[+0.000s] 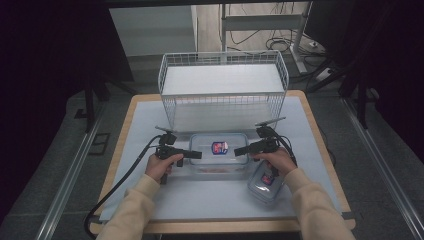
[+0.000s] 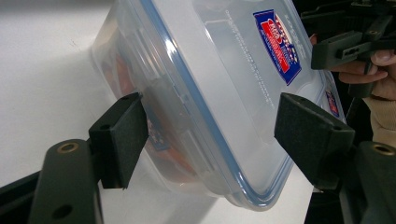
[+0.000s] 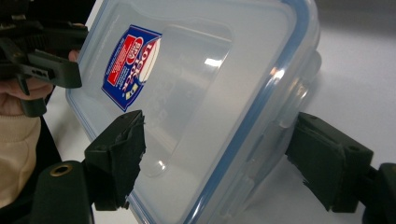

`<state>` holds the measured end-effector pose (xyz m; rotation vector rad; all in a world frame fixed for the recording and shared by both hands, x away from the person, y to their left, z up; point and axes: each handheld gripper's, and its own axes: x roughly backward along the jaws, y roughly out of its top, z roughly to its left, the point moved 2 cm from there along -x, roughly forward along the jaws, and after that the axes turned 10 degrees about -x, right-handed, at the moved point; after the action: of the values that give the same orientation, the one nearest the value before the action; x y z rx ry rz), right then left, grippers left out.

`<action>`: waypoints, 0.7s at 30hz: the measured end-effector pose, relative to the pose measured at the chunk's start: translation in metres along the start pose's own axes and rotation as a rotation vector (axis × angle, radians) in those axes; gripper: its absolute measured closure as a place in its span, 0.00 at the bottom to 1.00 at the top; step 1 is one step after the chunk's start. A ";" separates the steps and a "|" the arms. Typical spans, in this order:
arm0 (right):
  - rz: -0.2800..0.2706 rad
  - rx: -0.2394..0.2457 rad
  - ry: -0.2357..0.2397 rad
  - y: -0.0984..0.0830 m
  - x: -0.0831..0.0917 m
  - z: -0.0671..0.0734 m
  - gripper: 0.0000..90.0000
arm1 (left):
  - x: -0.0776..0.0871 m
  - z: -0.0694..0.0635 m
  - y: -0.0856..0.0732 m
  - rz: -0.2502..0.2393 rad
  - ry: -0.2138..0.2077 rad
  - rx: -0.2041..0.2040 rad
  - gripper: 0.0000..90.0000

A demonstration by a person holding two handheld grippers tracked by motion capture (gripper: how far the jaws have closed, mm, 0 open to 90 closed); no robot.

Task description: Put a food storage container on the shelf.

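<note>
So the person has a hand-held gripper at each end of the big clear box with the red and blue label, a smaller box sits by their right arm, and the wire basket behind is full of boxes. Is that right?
Nearly. The wire basket behind is empty, as the high view shows: bare mesh walls, nothing inside. The rest holds: the left hand-held gripper and right hand-held gripper flank the big clear box, and the smaller box lies by the right arm.

Cream knit sleeves on both forearms. Left gripper and right gripper: matte black, blocky foam-faced pads, brass-ringed screw holes. Thick black cable trails from left one.
</note>
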<state>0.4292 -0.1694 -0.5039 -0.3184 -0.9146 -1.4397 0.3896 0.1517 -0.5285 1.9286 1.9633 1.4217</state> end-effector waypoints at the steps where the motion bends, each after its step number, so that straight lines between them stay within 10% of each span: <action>1: 0.000 -0.009 0.004 0.000 0.001 -0.001 0.25 | 0.000 0.000 0.000 -0.002 0.000 0.000 0.30; 21: -0.069 0.032 0.056 -0.019 0.021 0.001 0.47 | 0.012 -0.019 -0.013 -0.053 0.056 -0.085 0.42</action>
<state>0.4083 -0.1871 -0.4950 -0.2236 -0.9095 -1.4884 0.3654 0.1533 -0.5186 1.8071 1.9282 1.5344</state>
